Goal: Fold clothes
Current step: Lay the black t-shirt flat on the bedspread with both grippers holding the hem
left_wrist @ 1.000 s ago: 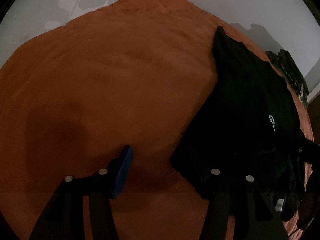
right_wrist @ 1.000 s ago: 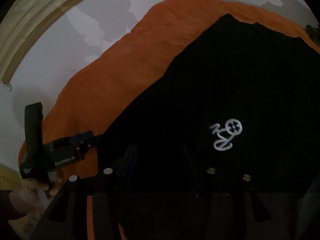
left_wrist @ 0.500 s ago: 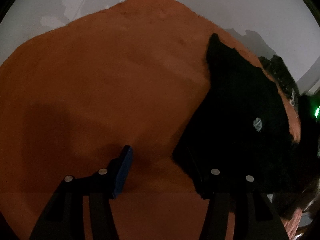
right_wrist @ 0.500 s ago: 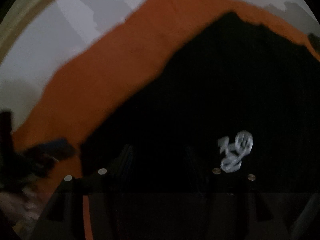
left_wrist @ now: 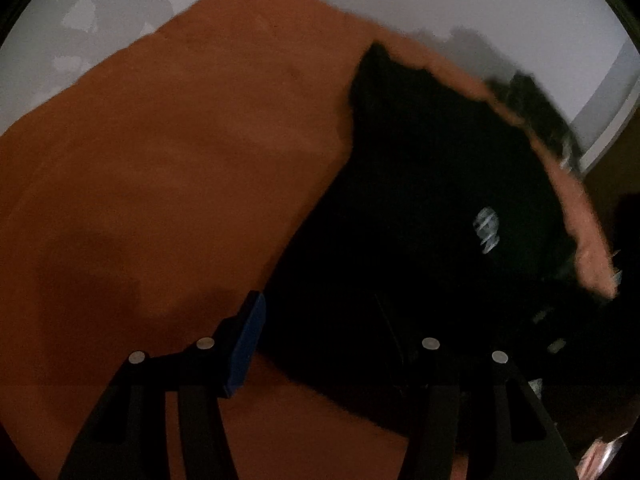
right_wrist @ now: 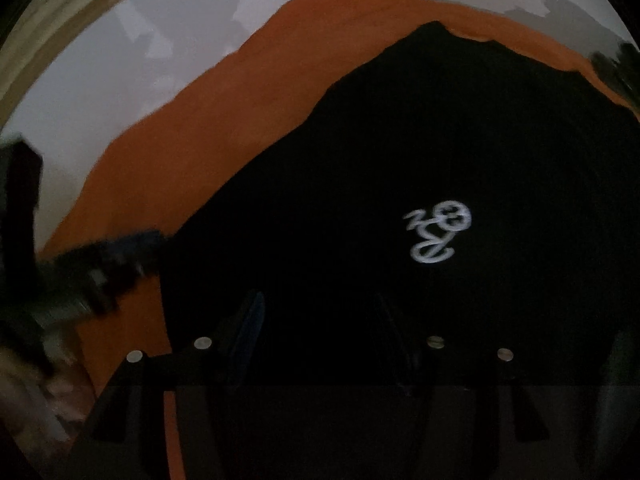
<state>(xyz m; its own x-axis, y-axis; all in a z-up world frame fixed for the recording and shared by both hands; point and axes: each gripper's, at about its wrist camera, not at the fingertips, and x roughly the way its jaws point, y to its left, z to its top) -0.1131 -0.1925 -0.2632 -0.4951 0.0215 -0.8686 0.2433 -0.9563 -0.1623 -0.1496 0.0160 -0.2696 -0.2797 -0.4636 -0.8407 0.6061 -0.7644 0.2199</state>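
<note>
Left wrist view: left tongs [left_wrist: 320,336] spread wide, blue-padded finger over bare orange blanket [left_wrist: 168,168], other finger lost against the black garment [left_wrist: 432,200], so can't tell if cloth sits btwn them. Right wrist view: right tongs [right_wrist: 320,332] also spread, both fingers low over the same black garment [right_wrist: 400,152], nothing visibly pinched. Garment lies mostly flat on the blanket w/ white logo [right_wrist: 438,236] facing up, one corner pointing to the far edge; its near hem is hidden under the tongs. Whether it's spread for folding or already partly folded, pics don't settle. Risks, IMO: black fingers on black cloth in dim light make the hem hard to find, so a pinch could catch only the top layer, or grab fuzzy blanket along w/ it and drag the whole thing. Uneven grips btwn the 2 sides would skew any crease. Dark bundle [left_wrist: 532,108] at the far edge, blurred, could snag. Containers: none in view.
</note>
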